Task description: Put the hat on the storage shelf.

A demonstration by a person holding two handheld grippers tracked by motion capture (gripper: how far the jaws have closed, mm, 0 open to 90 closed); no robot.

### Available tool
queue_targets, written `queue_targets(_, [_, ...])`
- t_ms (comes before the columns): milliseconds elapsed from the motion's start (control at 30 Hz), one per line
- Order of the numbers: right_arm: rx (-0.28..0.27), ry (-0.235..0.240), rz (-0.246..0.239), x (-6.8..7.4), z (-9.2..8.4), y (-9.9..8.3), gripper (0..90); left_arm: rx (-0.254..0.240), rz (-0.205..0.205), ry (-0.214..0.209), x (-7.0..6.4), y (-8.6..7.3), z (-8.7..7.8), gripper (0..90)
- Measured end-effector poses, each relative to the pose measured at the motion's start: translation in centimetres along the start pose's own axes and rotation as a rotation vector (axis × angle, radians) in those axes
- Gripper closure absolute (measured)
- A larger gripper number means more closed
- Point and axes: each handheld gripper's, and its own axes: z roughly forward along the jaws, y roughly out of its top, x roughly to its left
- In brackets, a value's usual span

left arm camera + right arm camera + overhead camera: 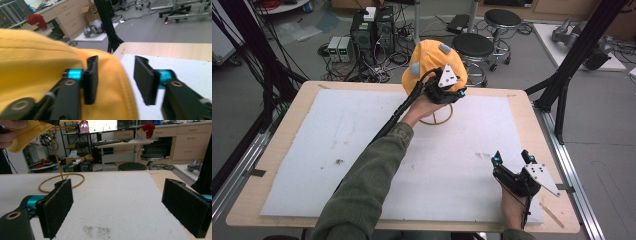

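A yellow-orange cap sits on top of a thin wire stand at the far middle of the table. My left gripper is at the cap's near side, held by a hand in a green sleeve. In the left gripper view the cap lies under and beside the left jaw. The right jaw stands clear of the fabric, so my left gripper is open. Near the front right, my right gripper is open and empty. Seen from the right gripper, the stand's ring rests on the sheet and the cap hangs above.
A white foam sheet covers most of the wooden table. Two black stools and computers with cables stand on the floor behind it. Black frame posts rise at the right.
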Motion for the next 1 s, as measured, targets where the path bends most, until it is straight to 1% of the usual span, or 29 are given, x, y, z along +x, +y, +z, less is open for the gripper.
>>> queue_targets(100, [-0.002,-0.002,0.002,-0.1,0.0,0.0,9.0,-0.015,-0.007,-0.012,-0.2,0.2,-0.1,47.5])
queue_targets(167, [-0.001,0.006,0.004,-0.1,-0.1,-0.1,9.0,-0.016,-0.006,-0.011,-0.3,0.3,-0.1,46.0])
queue_targets(300, [0.0,0.007,0.006,-0.1,0.0,-0.1,9.0,-0.023,0.0,-0.007,-0.4,0.5,-0.4,43.0])
queue_targets(400, [0.007,0.012,0.009,-0.1,0.0,-0.1,9.0,-0.04,0.011,-0.004,-0.5,0.7,-0.8,43.7])
queue_targets(500, [0.009,0.013,0.006,-0.1,0.0,-0.1,9.0,-0.054,0.014,-0.005,-0.6,0.8,-1.2,44.4])
queue_targets(600, [0.01,0.011,0.009,-0.1,0.0,-0.1,9.0,-0.061,0.013,0.005,-0.5,0.9,-1.7,44.4])
queue_targets(633, [0.011,0.01,0.012,-0.1,0.0,-0.1,9.0,-0.071,0.004,0.008,-0.4,1.0,-2.0,44.3])
queue_targets(767, [0.011,0.008,0.014,-0.2,0.0,-0.2,9.0,-0.089,0.002,0.002,-0.4,1.3,-2.5,43.5])
queue_targets(800, [0.011,0.01,0.014,-0.2,0.1,-0.2,9.0,-0.107,-0.006,-0.002,-0.6,1.4,-3.0,43.3])
queue_targets(867, [0.013,0.009,0.016,-0.2,0.1,-0.2,9.0,-0.122,-0.011,-0.009,-0.8,1.5,-3.5,43.0])
queue_targets(1000, [0.014,0.011,0.02,-0.2,0.1,-0.2,9.0,-0.147,-0.024,-0.001,-0.8,1.6,-5.0,42.6])
